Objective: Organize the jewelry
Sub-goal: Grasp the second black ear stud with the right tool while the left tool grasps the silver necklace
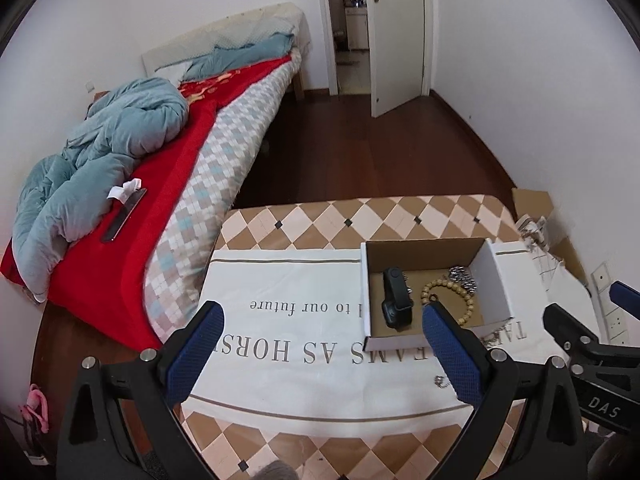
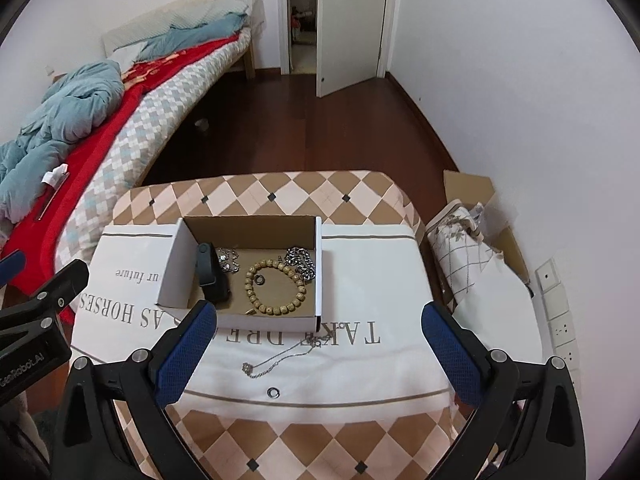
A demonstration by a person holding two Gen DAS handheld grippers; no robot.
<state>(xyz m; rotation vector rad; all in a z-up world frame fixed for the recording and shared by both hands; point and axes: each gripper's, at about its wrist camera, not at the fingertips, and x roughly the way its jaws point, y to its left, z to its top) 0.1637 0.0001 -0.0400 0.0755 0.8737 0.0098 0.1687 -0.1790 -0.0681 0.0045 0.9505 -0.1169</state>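
Both tongs, left (image 1: 322, 344) and right (image 2: 320, 340), spread wide, pinching nothing. Box (image 2: 320, 280) holds bead bracelet (image 2: 276, 288), watch (image 2: 210, 274). Thin chain (image 2: 280, 356), possibly a necklace, on tabletop cloth (image 2: 380, 280).

L gripper (image 1: 324, 344) jaws wide, empty, tilted down, R gripper (image 2: 320, 344) same, jaws wide, empty

Open-topped cardboard box (image 2: 248, 320), raised walls blocking sideways entry; access from above. Bare white cloth (image 2: 360, 280) right and left. Near: loose chain (image 2: 280, 358), small ring (image 2: 274, 392).
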